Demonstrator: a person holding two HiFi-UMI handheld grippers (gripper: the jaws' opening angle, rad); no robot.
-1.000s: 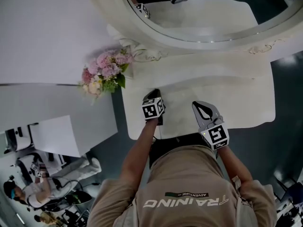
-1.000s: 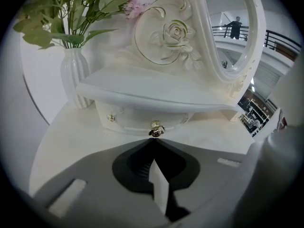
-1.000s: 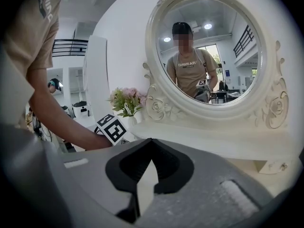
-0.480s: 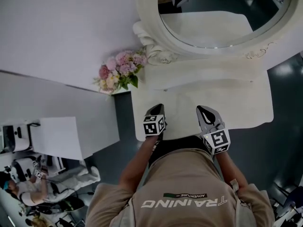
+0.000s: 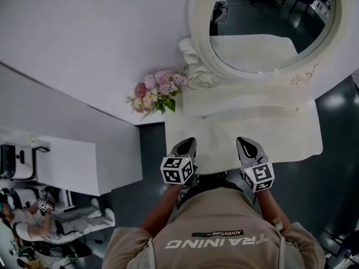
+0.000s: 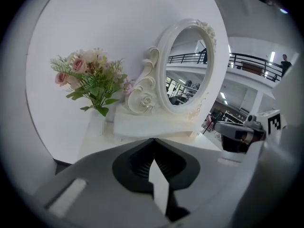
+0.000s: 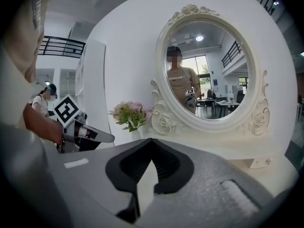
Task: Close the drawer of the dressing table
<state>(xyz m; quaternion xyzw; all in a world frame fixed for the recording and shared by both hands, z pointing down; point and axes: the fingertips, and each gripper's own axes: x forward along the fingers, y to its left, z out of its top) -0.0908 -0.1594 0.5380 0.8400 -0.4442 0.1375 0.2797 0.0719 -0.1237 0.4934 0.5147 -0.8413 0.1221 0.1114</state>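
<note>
The white dressing table (image 5: 280, 133) stands against the wall, with an oval mirror (image 5: 263, 21) at its back. Its drawer does not show: the tabletop's front edge and the person's body hide it. My left gripper (image 5: 186, 145) and right gripper (image 5: 245, 144) hang side by side over the front edge, pointing at the mirror. Both are shut with nothing between the jaws. In the left gripper view the left gripper (image 6: 153, 140) faces the mirror (image 6: 187, 65). In the right gripper view the right gripper (image 7: 151, 140) does the same, and the mirror (image 7: 209, 75) reflects the person.
A bunch of pink flowers (image 5: 160, 91) stands at the table's back left corner. A raised ledge (image 5: 247, 97) runs under the mirror, with a small knob (image 7: 266, 161) on its front. A white counter (image 5: 67, 161) lies to the left, with dark floor (image 5: 336, 167) to the right.
Both grippers have drawn back from over the tabletop to its front edge. The head view has shifted, so more of the mirror and wall shows.
</note>
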